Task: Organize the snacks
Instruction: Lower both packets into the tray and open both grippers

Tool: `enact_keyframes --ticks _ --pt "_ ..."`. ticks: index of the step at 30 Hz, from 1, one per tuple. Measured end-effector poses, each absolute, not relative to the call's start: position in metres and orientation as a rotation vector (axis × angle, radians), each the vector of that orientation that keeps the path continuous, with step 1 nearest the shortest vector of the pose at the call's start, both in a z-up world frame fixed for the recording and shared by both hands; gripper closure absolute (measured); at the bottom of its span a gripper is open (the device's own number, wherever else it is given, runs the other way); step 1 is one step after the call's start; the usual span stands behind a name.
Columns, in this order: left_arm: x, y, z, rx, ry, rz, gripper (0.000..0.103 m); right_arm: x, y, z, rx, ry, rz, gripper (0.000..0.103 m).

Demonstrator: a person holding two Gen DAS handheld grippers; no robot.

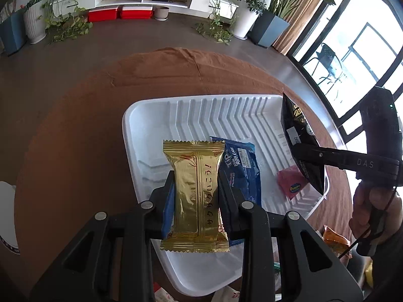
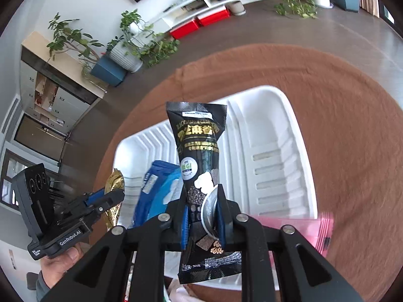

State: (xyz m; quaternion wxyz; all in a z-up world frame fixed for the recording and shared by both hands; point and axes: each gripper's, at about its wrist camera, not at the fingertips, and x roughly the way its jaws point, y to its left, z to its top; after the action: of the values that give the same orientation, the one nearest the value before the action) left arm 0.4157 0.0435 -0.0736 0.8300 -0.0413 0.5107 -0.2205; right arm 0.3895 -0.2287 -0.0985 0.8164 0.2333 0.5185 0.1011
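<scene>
Snacks partly sorted: blue foil roll-cake packet (image 1: pixel 240 168) and pink wrapper (image 1: pixel 292 185) lie inside white ribbed plastic tray (image 1: pixel 201 110) near its front edge. Left gripper (image 1: pixel 196 188) clamps gold foil bar (image 1: pixel 195 196); right gripper (image 2: pixel 201 214) clamps black sesame pouch (image 2: pixel 199 151); both above tray, unplaced. More packets (image 1: pixel 335 239) wait beside tray on brown cloth table (image 1: pixel 75 125).

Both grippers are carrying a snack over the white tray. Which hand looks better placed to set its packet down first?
Probably the left. The left gripper holds the gold packet above the tray, next to the blue packet. The right gripper holds the black packet over the tray's right edge.
</scene>
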Motion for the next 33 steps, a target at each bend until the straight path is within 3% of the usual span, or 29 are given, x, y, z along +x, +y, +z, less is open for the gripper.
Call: enact_keyframes --ticks 22,28,33 --pt "0.456 -0.001 -0.111 -0.022 1.105 -0.5 0.075 0.364 -0.24 -0.115 0.495 1.121 0.115 0.083" --pt "0.455 -0.001 -0.111 -0.014 1.1 -0.487 0.073 0.365 -0.224 -0.111 0.435 1.113 0.127 0.077" --pt "0.452 0.0 -0.104 0.001 1.078 -0.471 0.05 0.367 -0.216 -0.108 0.407 1.103 0.137 0.07"
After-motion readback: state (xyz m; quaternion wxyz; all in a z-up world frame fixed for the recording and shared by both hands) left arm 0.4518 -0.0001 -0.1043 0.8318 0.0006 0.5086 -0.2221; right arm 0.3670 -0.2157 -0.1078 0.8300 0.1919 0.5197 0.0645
